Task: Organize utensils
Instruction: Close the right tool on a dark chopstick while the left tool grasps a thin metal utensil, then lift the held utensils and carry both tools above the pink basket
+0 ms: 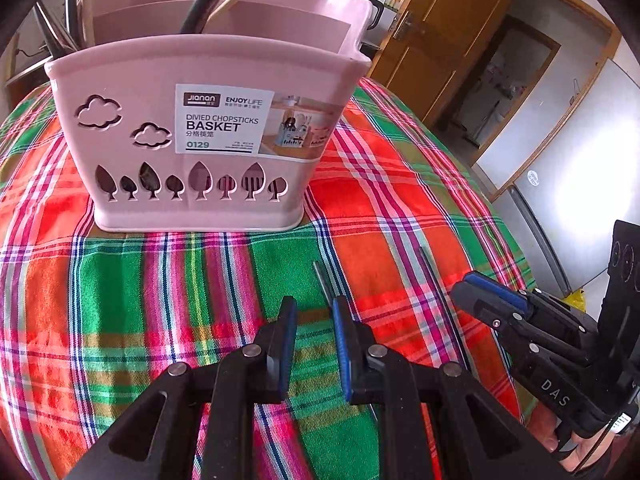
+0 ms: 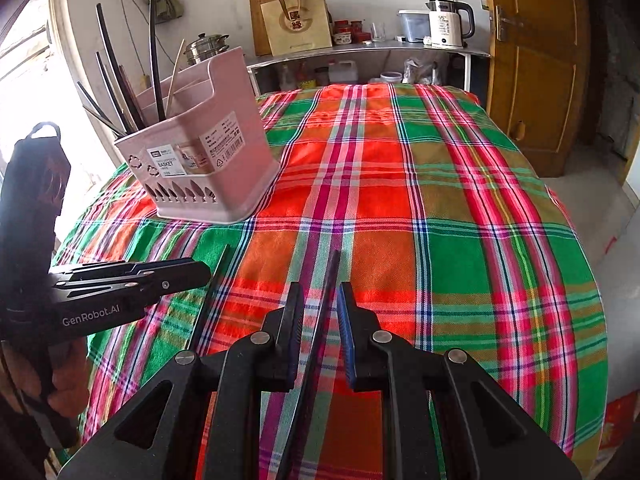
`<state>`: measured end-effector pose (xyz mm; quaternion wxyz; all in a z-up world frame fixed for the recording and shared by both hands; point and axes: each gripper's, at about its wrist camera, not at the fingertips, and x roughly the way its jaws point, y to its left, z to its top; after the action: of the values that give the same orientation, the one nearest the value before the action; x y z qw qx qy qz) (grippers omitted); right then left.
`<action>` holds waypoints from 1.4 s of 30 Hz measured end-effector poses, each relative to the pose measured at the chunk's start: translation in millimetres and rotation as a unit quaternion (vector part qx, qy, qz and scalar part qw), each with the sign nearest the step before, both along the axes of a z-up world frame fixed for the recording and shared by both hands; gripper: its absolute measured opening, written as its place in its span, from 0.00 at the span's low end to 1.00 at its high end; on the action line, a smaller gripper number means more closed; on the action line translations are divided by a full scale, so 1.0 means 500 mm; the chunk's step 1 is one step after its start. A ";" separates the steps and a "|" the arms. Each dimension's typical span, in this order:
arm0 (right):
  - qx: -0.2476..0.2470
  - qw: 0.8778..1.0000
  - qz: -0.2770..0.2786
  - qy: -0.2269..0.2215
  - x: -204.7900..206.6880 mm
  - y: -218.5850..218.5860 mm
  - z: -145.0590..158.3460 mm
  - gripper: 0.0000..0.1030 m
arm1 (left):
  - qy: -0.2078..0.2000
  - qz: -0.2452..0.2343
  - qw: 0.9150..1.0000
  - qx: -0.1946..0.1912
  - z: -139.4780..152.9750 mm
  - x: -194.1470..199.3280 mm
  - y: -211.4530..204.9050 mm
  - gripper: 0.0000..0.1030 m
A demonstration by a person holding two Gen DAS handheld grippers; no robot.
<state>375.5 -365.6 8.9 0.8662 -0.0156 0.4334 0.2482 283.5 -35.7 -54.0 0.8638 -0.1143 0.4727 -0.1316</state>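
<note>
A pink divided chopsticks basket (image 1: 192, 136) stands on the plaid tablecloth, holding several dark and pale chopsticks; it also shows in the right wrist view (image 2: 208, 160) at the left. Two dark chopsticks lie flat on the cloth. One chopstick (image 1: 325, 283) lies by the right finger of my open left gripper (image 1: 314, 312). The other chopstick (image 2: 326, 292) lies between the jaws of my open right gripper (image 2: 320, 300), untouched by the pads as far as I can tell. The left gripper (image 2: 188, 276) shows from the side in the right view, near the first chopstick (image 2: 212, 292).
The plaid cloth (image 2: 440, 200) covers the whole table, whose edge drops off at right. A shelf behind holds a kettle (image 2: 448, 24), a steel pot (image 2: 206, 46), jars and a paper bag. A wooden door (image 2: 536, 60) stands at right.
</note>
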 end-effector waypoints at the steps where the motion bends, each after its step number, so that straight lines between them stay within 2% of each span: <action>1: -0.002 1.000 0.001 0.001 0.006 0.003 -0.003 0.17 | -0.001 0.000 1.000 0.002 0.000 0.000 -0.006 0.17; 6: -0.017 1.000 0.001 0.011 0.031 0.014 -0.021 0.17 | -0.006 -0.002 1.000 0.022 0.002 0.010 -0.023 0.17; 13: -0.043 0.999 0.001 0.014 0.040 0.027 -0.032 0.16 | -0.029 -0.015 0.994 0.103 -0.003 0.010 -0.081 0.18; 17: -0.057 0.998 0.000 0.010 0.039 0.029 -0.032 0.07 | -0.037 -0.014 0.990 0.132 -0.005 0.004 -0.099 0.18; 19: -0.054 0.998 0.001 0.011 0.039 0.026 -0.032 0.06 | -0.037 -0.018 0.989 0.139 -0.005 0.005 -0.109 0.15; 20: -0.054 0.999 0.001 0.011 0.039 0.026 -0.031 0.06 | -0.035 -0.021 0.990 0.138 -0.006 0.006 -0.112 0.10; 24: -0.045 0.999 0.002 0.013 0.037 0.024 -0.027 0.05 | -0.024 -0.027 0.994 0.108 -0.003 0.011 -0.099 0.06; 31: -0.025 1.000 0.009 -0.013 0.020 0.022 0.021 0.04 | -0.023 -0.030 0.997 0.074 0.019 -0.001 -0.067 0.04; 37: -0.008 0.999 0.014 -0.047 0.001 0.024 0.086 0.04 | -0.053 -0.033 0.996 0.064 0.087 -0.028 -0.034 0.04; 42: 0.012 0.996 0.018 -0.090 -0.023 0.028 0.162 0.04 | -0.104 -0.029 0.993 0.055 0.184 -0.062 -0.001 0.04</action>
<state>364.1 -351.4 90.2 0.8970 -0.0351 0.3506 0.2669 252.7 -36.1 38.0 0.9091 -0.0386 0.3898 -0.1421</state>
